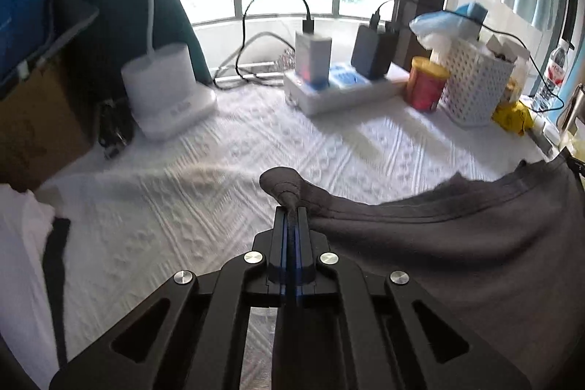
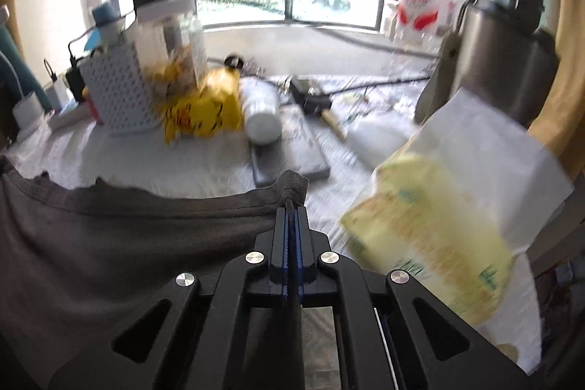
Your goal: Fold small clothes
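A dark grey garment [image 1: 457, 243] hangs stretched between my two grippers above the white textured table cover [image 1: 204, 170]. My left gripper [image 1: 291, 209] is shut on one corner of its hemmed edge, and the cloth runs off to the right. In the right wrist view my right gripper [image 2: 291, 207] is shut on the other corner, and the grey garment [image 2: 109, 243] runs off to the left. The lower part of the garment is hidden below both grippers.
At the back stand a white lamp base [image 1: 164, 94], a power strip with chargers [image 1: 343, 86], a red can [image 1: 426, 84] and a white perforated basket [image 1: 475, 83]. A yellow bag [image 2: 204, 105], a white bottle [image 2: 261, 119], a tissue pack [image 2: 438, 218] and a metal kettle [image 2: 501, 61] crowd the right side.
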`<state>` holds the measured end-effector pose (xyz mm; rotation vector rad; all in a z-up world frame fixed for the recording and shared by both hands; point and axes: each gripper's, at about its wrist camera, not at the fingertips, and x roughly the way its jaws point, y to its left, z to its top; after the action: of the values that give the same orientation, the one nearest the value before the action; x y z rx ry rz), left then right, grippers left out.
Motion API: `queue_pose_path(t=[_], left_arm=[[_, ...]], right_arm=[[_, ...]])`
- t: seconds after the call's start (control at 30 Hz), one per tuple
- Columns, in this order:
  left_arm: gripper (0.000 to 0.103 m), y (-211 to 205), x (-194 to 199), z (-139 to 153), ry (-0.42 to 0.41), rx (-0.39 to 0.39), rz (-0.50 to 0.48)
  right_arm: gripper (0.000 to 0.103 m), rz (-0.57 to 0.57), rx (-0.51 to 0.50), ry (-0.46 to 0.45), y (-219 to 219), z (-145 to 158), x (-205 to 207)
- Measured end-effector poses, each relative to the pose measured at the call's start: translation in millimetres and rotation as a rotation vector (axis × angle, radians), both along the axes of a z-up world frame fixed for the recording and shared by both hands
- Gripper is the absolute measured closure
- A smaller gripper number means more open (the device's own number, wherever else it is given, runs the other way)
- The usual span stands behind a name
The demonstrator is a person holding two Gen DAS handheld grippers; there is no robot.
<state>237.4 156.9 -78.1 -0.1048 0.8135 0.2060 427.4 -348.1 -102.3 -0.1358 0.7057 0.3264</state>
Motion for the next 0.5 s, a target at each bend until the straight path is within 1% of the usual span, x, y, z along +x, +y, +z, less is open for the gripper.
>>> queue_pose_path(t=[0.13,0.23,0.27,0.37,0.5], left_arm=[[0.101,2,5,9,-0.034,0.008,0.009],[0.101,3,10,10,-0.046,0.010,0.011],[0.101,4,15,6,-0.039,0.007,0.011],[0.101,7,28,-10,0.017,-0.014,0.011],[0.100,7,32,-17,0.052,-0.019,0.009]], right_arm=[[0.100,-0.017,0.000,-0.027,-3,6,2],[0.099,-0.022,-0.001,-0.015,-3,3,9],[0.099,-0.020,-0.005,-0.003,-2,0,11],[0.099,-0.011,-0.030,0.031,3,-10,17],[0.099,-0.019,-0.041,0.026,5,-10,16]])
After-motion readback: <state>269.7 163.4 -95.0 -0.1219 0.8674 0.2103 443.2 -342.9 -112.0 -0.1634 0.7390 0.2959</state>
